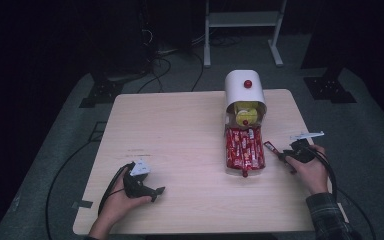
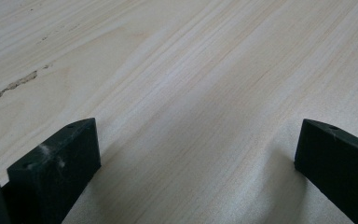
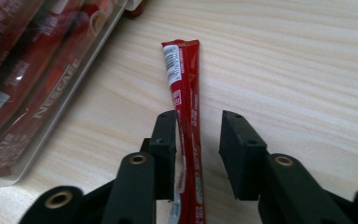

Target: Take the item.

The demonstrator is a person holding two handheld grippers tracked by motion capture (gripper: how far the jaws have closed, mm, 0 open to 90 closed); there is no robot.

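Right gripper view: red sachet (image 3: 186,107) lies on the table between spread jaws, touching one.

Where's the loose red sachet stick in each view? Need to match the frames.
High view: red sachet stick lies on the table, right of the clear tray, at the right gripper.
Right gripper view: centre, between open jaws.
Left gripper view: not in it.
Shared landmark: clear tray.
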